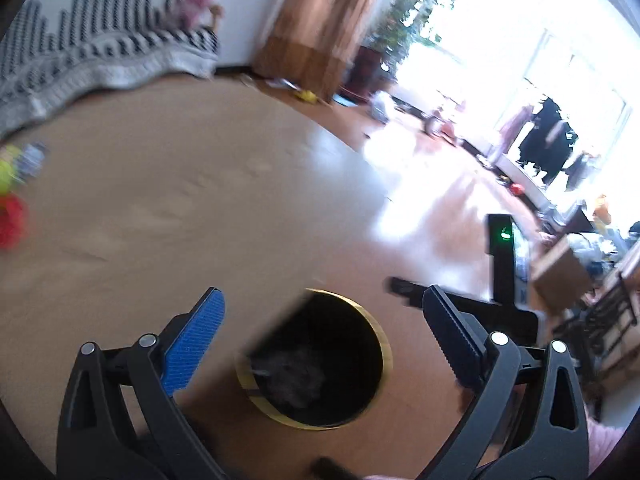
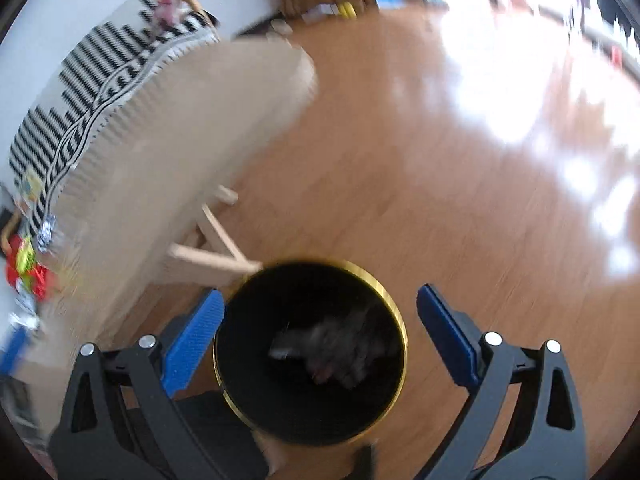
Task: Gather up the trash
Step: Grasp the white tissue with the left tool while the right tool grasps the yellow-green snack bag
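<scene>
Item: black waste bin [image 2: 310,352] with gold rim, standing on the wooden floor [image 2: 420,184] beside the beige tabletop [image 2: 168,128], dark crumpled trash inside. Left tongs [image 1: 324,344] and right tongs [image 2: 320,340] both spread apart, empty, above the bin. Step, judged: drop done; next calls for reaching the red and yellow litter [image 2: 26,270] at the tabletop's far edge. Legible writing: none.

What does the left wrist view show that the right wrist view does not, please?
Only the left wrist view shows the other hand-held gripper beyond the bin, plus bright windows. Only the right wrist view shows the table's wooden legs beside the bin. Both show the black gold-rimmed bin with grey trash inside, the beige table, and open empty blue fingers.
</scene>
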The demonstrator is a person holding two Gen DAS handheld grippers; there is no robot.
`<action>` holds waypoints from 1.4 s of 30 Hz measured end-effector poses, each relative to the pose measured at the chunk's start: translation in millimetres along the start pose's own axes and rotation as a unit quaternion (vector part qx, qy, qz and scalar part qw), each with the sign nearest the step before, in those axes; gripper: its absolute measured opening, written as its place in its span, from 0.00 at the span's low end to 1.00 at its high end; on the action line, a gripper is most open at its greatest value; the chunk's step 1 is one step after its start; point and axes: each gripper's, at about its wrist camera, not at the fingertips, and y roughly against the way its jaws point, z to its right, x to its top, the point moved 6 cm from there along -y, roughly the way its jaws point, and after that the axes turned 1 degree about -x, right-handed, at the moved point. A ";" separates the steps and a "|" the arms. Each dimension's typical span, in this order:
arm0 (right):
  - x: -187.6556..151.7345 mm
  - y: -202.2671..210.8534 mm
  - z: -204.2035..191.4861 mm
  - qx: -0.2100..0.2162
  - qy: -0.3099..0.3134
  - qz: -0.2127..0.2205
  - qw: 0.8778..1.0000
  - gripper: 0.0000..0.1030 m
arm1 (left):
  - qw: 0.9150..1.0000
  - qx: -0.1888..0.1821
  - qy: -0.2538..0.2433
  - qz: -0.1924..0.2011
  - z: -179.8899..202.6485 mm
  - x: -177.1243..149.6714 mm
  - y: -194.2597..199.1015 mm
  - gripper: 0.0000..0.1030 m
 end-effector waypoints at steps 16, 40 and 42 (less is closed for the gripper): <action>5.5 31.5 -327.4 0.181 0.223 0.087 0.954 0.93 | 0.928 0.220 0.300 -0.021 -385.8 -52.8 144.8 0.94; -17.7 -48.6 -513.2 0.246 0.271 0.010 0.931 0.27 | 0.943 0.236 0.234 0.001 -408.7 -24.8 112.6 0.15; -14.3 -40.2 -499.6 0.255 0.258 0.021 0.932 0.26 | 0.942 0.244 0.231 0.012 -404.4 -26.3 119.5 0.15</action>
